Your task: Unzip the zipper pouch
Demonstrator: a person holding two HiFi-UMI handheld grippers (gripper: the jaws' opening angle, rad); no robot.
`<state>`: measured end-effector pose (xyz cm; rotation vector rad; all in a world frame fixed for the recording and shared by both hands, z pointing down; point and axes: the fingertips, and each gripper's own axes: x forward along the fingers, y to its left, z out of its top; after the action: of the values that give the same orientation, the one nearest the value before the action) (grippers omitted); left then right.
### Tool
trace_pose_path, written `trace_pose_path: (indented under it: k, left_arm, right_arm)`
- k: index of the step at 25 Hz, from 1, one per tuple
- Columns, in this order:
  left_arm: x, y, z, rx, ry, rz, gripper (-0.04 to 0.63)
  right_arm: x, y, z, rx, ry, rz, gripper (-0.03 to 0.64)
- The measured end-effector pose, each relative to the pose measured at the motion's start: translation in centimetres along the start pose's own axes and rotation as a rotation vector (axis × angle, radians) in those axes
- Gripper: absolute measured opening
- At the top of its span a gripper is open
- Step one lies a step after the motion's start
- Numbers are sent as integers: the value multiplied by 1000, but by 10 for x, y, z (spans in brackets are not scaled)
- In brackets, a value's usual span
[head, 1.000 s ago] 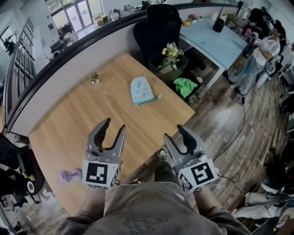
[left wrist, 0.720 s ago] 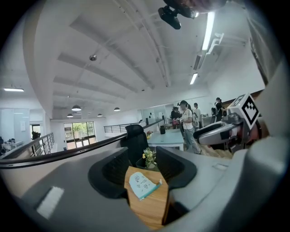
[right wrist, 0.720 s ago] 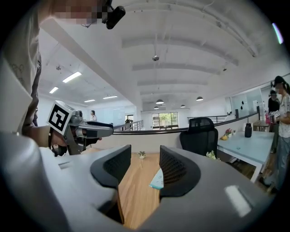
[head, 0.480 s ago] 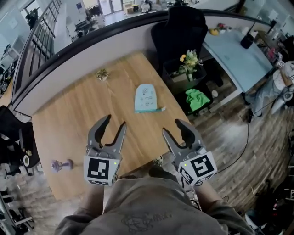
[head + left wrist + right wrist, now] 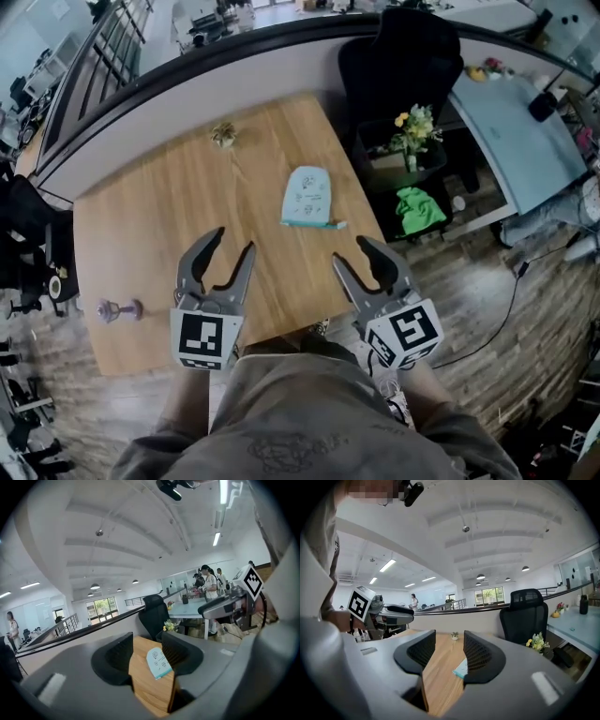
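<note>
Left gripper (image 5: 232,246): grey two-jaw tool with black ribbed pads; jaws wide apart, nothing between them; held over the table's near edge.
Right gripper (image 5: 353,253): same make; jaws spread, empty; held by the table's near right corner.
Zipper pouch (image 5: 307,195): pale blue, flat, printed; lies on the table well beyond both grippers, touched by neither. Teal zip edge faces the person; whether it is zipped is too small to tell. Right gripper view shows only one corner past a jaw.
Table (image 5: 159,225): light wooden top.
Small potted plant (image 5: 223,135): near the far edge.
Purple object (image 5: 118,308): at the left edge, shape unclear.
</note>
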<state>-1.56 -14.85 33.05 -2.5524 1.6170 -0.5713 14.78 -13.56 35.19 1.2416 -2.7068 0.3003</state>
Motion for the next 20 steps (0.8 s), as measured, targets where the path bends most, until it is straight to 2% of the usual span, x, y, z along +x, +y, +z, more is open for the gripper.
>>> trace_pose_path:
  k: [5, 8, 14, 20]
  left_arm:
    - [2, 0, -11, -18, 12, -4, 190]
    - [6, 1, -18, -1, 15, -28, 190]
    - [20, 5, -21, 102, 7, -132, 190]
    - [49, 12, -39, 305, 14, -279, 192]
  right_arm:
    - [7, -4, -10, 12, 17, 10, 181]
    - [11, -3, -12, 12, 22, 3, 181]
    - [16, 0, -19, 29, 39, -7, 181]
    - [28, 1, -35, 66, 68, -24, 182]
